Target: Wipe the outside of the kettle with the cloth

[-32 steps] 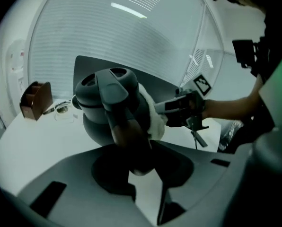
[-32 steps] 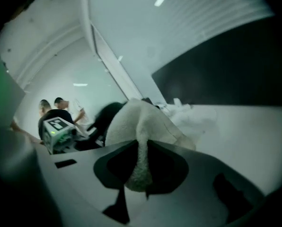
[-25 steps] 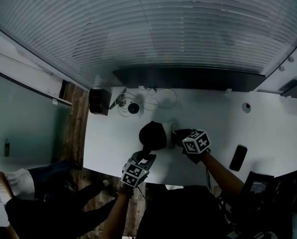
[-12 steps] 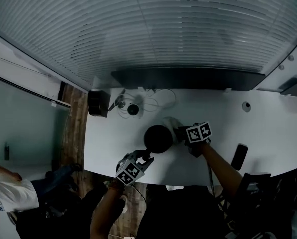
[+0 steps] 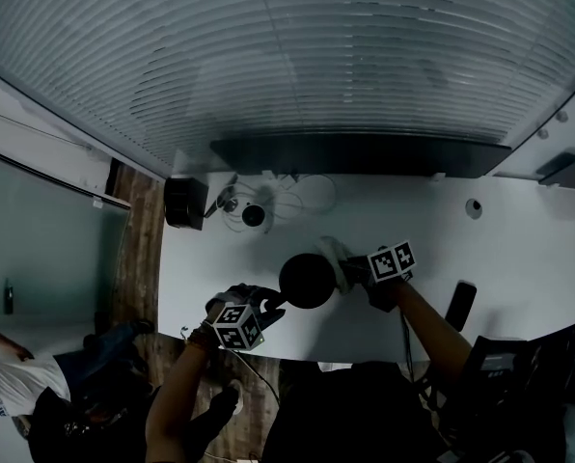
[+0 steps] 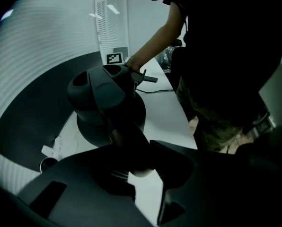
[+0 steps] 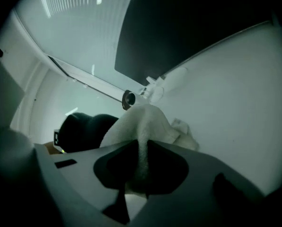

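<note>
As I watch, left gripper (image 6: 138,168): jaws clamped on handle (image 6: 124,138), kettle's (image 5: 307,280) 7 o'clock.
Right gripper (image 7: 142,170): jaws pinching cloth (image 7: 141,122), kettle's 2 o'clock.

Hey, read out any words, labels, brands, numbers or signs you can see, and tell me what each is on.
No readable text in any view.
The cubes on the left gripper and right gripper: black-and-white square patterns only, no letters or digits.
The kettle and cloth: no print visible; the kettle is too dark to tell.
</note>
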Action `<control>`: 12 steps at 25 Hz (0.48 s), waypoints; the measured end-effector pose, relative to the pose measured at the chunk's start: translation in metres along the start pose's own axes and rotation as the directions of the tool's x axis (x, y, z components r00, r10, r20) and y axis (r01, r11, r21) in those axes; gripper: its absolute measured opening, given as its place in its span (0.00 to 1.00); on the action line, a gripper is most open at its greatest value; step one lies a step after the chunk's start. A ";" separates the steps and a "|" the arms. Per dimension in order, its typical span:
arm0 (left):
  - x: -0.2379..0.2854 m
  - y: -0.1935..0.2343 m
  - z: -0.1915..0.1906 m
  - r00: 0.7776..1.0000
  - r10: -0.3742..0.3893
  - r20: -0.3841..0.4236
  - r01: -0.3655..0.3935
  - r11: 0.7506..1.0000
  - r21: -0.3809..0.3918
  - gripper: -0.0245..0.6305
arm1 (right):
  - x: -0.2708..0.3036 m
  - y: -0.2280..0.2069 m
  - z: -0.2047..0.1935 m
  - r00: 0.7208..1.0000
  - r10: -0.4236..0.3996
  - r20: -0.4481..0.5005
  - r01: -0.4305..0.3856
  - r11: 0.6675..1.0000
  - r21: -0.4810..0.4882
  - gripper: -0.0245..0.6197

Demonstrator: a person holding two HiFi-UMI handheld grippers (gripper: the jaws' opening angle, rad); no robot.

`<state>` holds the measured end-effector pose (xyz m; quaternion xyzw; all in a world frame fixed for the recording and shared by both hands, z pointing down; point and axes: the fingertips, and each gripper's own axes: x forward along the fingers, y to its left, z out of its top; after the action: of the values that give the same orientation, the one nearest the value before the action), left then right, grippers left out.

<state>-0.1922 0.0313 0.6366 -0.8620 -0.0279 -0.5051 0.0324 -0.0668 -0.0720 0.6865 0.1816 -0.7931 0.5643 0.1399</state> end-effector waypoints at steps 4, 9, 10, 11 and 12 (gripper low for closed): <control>-0.002 0.004 -0.001 0.996 -0.084 -0.036 0.089 0.983 0.160 0.21 | -0.008 0.008 -0.006 0.998 0.021 -0.060 -0.025 0.998 -0.057 0.13; -0.002 0.008 -0.008 0.989 -0.104 -0.101 0.135 0.910 0.391 0.21 | -0.034 0.085 0.028 0.967 0.246 -0.070 -0.255 0.945 -0.207 0.13; -0.003 0.008 -0.007 0.988 -0.102 -0.117 0.142 0.892 0.429 0.21 | -0.034 0.087 0.028 0.969 0.230 -0.091 -0.245 0.941 -0.232 0.13; -0.004 0.008 -0.006 0.986 -0.100 -0.132 0.150 0.874 0.461 0.21 | -0.031 0.079 0.025 0.977 0.177 -0.121 -0.203 0.945 -0.255 0.13; -0.004 0.009 -0.004 0.985 -0.096 -0.141 0.154 0.858 0.491 0.21 | -0.026 0.061 0.019 0.982 0.106 -0.155 -0.145 0.953 -0.267 0.13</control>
<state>-0.1971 0.0219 0.6353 -0.7908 -0.2116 -0.5292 0.2230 -0.0715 -0.0687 0.6176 0.0696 -0.8626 0.4666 0.1824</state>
